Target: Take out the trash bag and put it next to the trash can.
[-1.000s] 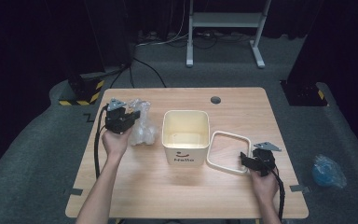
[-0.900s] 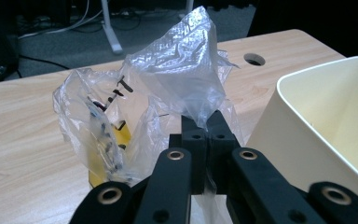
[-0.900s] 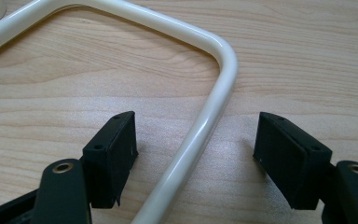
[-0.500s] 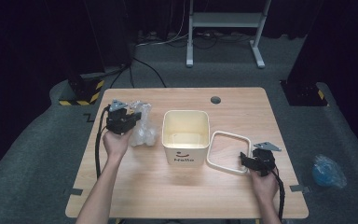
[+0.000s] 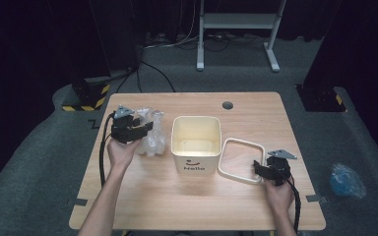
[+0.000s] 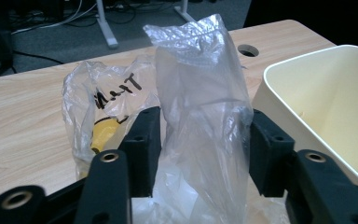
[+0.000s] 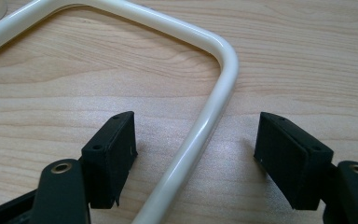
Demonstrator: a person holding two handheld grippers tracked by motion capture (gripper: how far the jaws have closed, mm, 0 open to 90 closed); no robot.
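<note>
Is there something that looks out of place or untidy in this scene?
Yes. A blue crumpled bag lies on the grey floor to the right of the table, away from the work. On the table, the clear plastic bags sit in a crumpled heap beside the cream bin. Nothing looks spilled or broken.

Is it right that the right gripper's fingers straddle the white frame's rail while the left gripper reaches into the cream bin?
Not quite. The left gripper is not in the cream bin; the left gripper view shows its fingers either side of a clear plastic bag beside it. The right gripper does straddle the white frame, open.
</note>
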